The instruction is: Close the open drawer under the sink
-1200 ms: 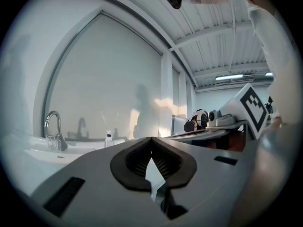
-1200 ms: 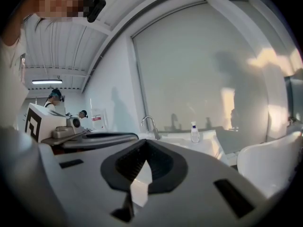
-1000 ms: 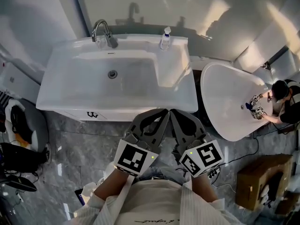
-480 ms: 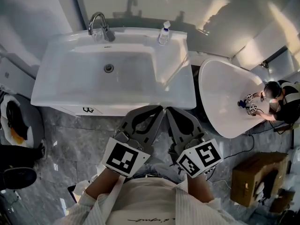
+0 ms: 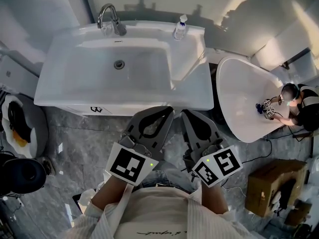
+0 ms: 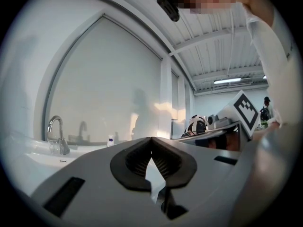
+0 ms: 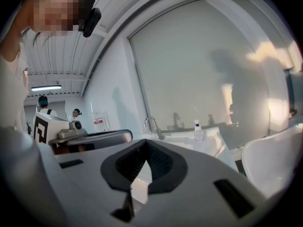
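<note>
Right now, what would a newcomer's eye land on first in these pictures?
The big white sink with its chrome faucet fills the upper head view. Just below it, the left gripper and right gripper sit side by side, both shut and empty. A white tub lies to the right.

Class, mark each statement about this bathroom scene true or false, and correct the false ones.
1. The faucet stands at the sink's back left. True.
2. The left gripper holds the bottle. False: it is shut on nothing; the bottle stands on the sink's back rim.
3. The tub is left of the sink. False: it is to the right.
4. A cardboard box sits on the floor. True.
</note>
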`<state>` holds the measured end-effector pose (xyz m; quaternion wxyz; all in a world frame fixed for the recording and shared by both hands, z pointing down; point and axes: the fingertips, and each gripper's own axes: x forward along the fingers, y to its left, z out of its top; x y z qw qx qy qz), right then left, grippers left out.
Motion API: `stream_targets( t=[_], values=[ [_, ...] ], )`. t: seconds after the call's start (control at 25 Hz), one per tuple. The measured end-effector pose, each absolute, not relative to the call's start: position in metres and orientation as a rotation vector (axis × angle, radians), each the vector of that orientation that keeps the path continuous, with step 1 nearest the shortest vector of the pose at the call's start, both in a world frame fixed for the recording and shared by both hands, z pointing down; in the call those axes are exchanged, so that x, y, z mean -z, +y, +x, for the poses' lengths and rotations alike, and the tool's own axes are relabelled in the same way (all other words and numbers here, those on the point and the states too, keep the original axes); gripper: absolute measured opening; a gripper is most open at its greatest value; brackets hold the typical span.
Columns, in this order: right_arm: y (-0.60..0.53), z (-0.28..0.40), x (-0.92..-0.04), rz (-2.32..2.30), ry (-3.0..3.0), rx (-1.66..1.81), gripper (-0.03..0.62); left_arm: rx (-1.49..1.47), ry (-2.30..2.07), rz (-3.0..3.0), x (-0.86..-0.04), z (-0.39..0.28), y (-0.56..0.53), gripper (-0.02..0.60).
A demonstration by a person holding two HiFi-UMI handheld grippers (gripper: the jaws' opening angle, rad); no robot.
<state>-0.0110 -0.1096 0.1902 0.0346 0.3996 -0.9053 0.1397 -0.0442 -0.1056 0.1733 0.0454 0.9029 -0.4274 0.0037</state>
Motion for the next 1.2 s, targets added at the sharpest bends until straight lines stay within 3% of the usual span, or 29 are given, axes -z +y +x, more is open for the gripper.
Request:
stream_targets(
  t=[1.2],
  values=[
    [-0.106,-0.010,-0.208,1.108,-2.769,-0.496,0.009,-0.029,-1.276,2.741,-0.183,-0.035,-0.102,0.015]
  ],
)
